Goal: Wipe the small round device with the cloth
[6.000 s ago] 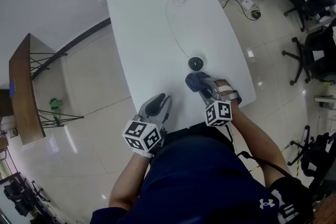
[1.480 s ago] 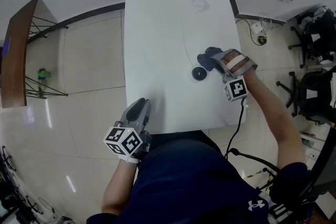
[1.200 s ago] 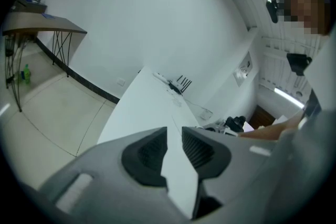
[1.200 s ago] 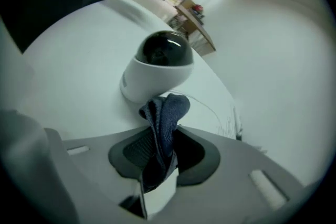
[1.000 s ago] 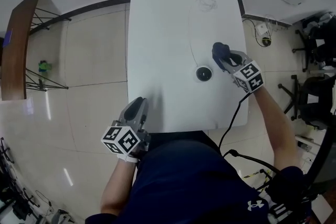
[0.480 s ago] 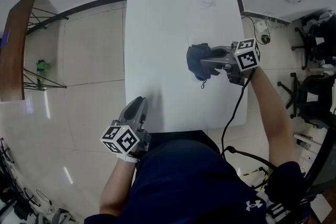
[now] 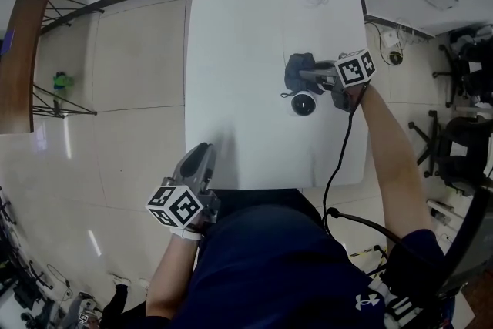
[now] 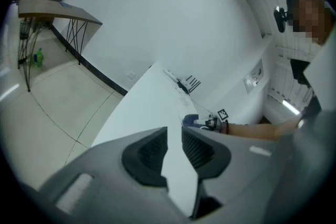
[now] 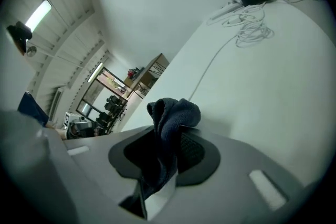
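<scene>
One dark blue cloth (image 7: 296, 73) is clamped in the right gripper (image 7: 310, 75), just on the tabletop's far-edge side of the small round black device (image 7: 305, 103); the left gripper (image 7: 202, 158) is slightly parted, empty.

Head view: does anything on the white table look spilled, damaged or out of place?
Nothing stands out. The small round device sits flat on the white table with no spill around it. The dark cloth is bunched in the right hand-held gripper just beyond it. The left hand-held gripper rests empty at the near edge.
</scene>
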`<state>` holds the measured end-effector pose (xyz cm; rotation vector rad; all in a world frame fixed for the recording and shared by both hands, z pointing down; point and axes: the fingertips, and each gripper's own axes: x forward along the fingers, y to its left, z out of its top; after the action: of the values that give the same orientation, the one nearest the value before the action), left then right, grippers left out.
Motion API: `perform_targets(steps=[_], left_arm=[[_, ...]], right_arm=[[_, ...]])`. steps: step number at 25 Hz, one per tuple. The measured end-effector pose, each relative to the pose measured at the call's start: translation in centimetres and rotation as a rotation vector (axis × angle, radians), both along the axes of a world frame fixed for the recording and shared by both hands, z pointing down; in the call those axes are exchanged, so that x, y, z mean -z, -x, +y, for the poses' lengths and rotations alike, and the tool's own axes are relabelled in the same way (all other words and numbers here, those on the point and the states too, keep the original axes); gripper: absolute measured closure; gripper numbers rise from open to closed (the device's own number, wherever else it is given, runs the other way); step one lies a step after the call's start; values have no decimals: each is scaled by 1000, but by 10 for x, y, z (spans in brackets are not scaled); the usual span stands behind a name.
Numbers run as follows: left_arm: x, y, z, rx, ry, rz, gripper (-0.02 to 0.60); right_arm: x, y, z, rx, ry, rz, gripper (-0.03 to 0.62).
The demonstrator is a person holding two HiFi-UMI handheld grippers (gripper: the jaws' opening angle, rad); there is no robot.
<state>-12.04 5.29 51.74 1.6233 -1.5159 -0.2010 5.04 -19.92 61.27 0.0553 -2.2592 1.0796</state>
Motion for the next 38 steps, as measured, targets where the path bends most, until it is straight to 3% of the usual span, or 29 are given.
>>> perform_targets(steps=[3, 7, 11, 15, 19, 23, 27, 29, 34, 38], left_arm=[[0, 1, 0, -7, -3, -10, 497], [2, -1, -11, -45, -20, -13, 497], [10, -4, -29, -99, -63, -16, 497], [18, -7, -40, -118, -101, 4, 497], [26, 6, -33, -90, -120, 17, 497], [18, 40, -1, -19, -92, 2, 497], [-2, 76, 34, 62, -23, -23, 505], [-6, 88, 43, 97, -10, -35, 509], [7, 85, 32, 100, -57, -45, 518], [21, 71, 16, 61, -104, -22, 518]], right_arm=[[-4, -12, -9, -65, -83, 21, 490], [29, -38, -34, -145, -263, 64, 488], [80, -51, -39, -66, -417, 198, 488], [61, -51, -27, 59, -331, 447, 488], [14, -38, -17, 159, -225, 597, 490], [-17, -17, 0, 289, -169, 659, 490], [-22, 12, 12, 432, -237, 710, 490], [-21, 22, 22, 564, -310, 740, 490], [-9, 47, 66, 1024, -575, 733, 490], [6, 73, 91, 1193, -757, 683, 490]])
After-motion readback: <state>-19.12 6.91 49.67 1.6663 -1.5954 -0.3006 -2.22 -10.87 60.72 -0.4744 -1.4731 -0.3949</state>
